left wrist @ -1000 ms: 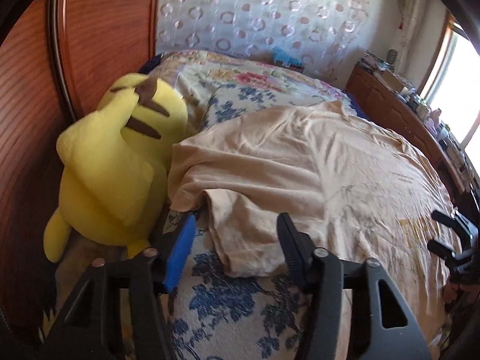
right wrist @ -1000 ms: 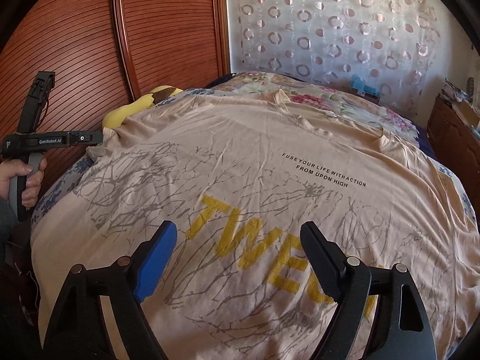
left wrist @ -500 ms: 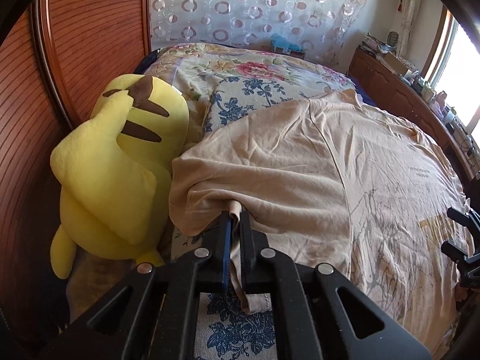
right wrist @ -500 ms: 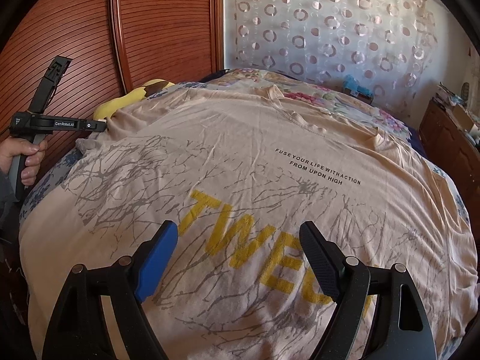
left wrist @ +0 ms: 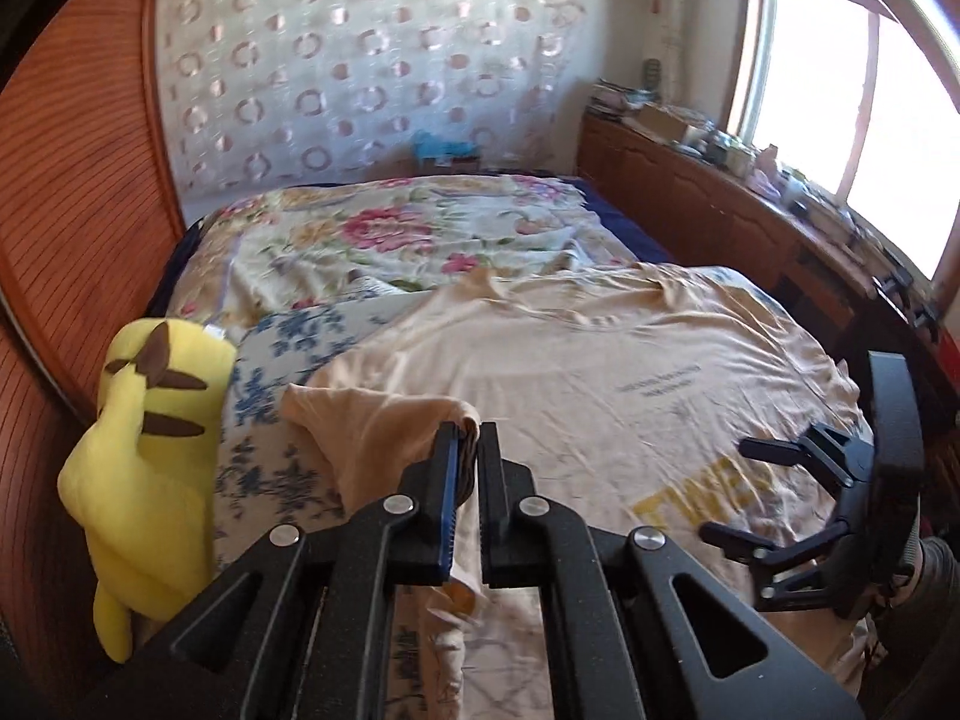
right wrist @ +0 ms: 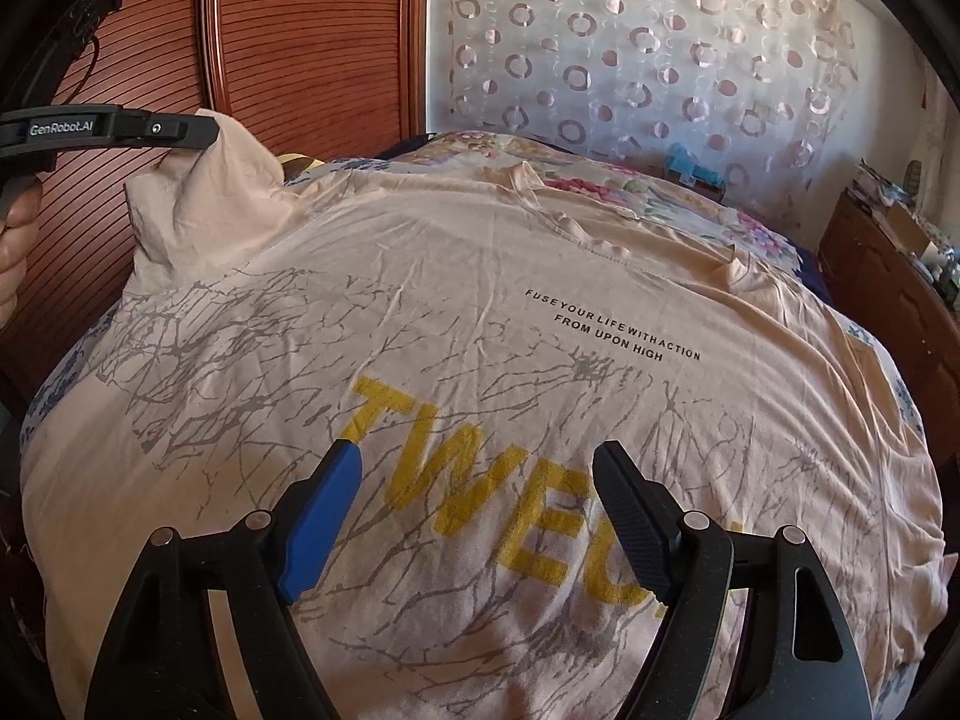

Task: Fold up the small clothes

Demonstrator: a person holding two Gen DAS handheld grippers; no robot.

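A beige T-shirt [right wrist: 480,312] lies spread on the bed [left wrist: 384,234]. The left gripper [left wrist: 471,438] pinches its sleeve [left wrist: 384,426], lifted for the first fold inward; the right gripper [right wrist: 477,516], jaws closing on nothing, hovers above the print.

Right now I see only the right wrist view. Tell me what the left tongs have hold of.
Observer: The left tongs are shut on the beige sleeve, with fabric pinched between the pads and raised off the bed.
Operator: Report what sits beside that sleeve.
Observer: A yellow plush toy leans at the wooden panel, apart from the sleeve, with blue-flowered bedcover showing between them.
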